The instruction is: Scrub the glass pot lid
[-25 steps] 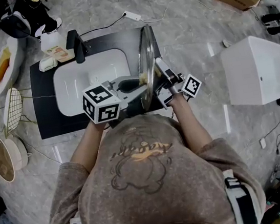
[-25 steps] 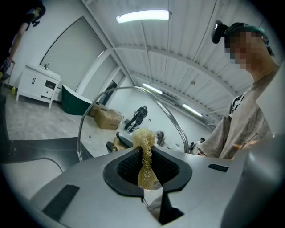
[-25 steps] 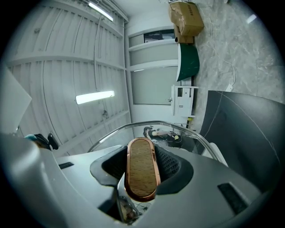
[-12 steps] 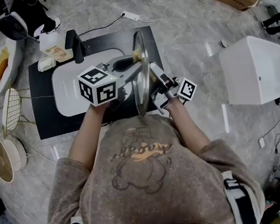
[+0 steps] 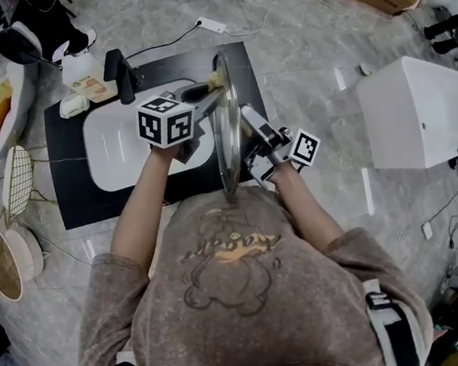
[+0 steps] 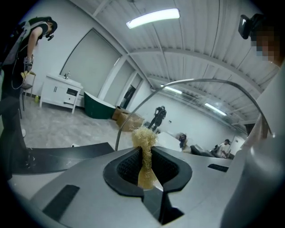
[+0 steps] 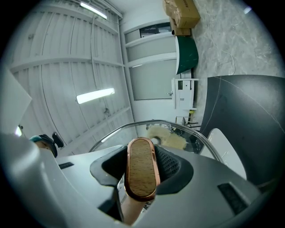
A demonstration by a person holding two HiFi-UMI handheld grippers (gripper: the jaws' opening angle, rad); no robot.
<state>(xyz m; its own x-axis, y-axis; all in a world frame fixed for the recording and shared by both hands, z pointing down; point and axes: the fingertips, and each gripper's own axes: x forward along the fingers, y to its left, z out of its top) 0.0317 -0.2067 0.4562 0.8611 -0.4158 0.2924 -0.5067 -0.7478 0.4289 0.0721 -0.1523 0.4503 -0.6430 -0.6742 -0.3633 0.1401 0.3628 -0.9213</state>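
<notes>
Right gripper (image 7: 141,156) clamps the lid (image 5: 225,128) by its wooden handle (image 7: 141,176), standing it on edge over the sink (image 5: 118,147) to expose the glass. Left gripper (image 6: 144,164) pinches a scrubber (image 6: 143,140), pressed on the glass just ahead, near the rim.

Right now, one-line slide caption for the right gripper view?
Right gripper shut on the wooden handle of the glass pot lid, fibrous scrubber showing through it.

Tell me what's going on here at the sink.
A person stands over a white sink with a glass pot lid. The right gripper clamps the lid's wooden handle and holds the lid on edge above the basin. The left gripper pinches a tan fibrous scrubber, which sits at the lid's far edge, on the side away from the handle.
</notes>
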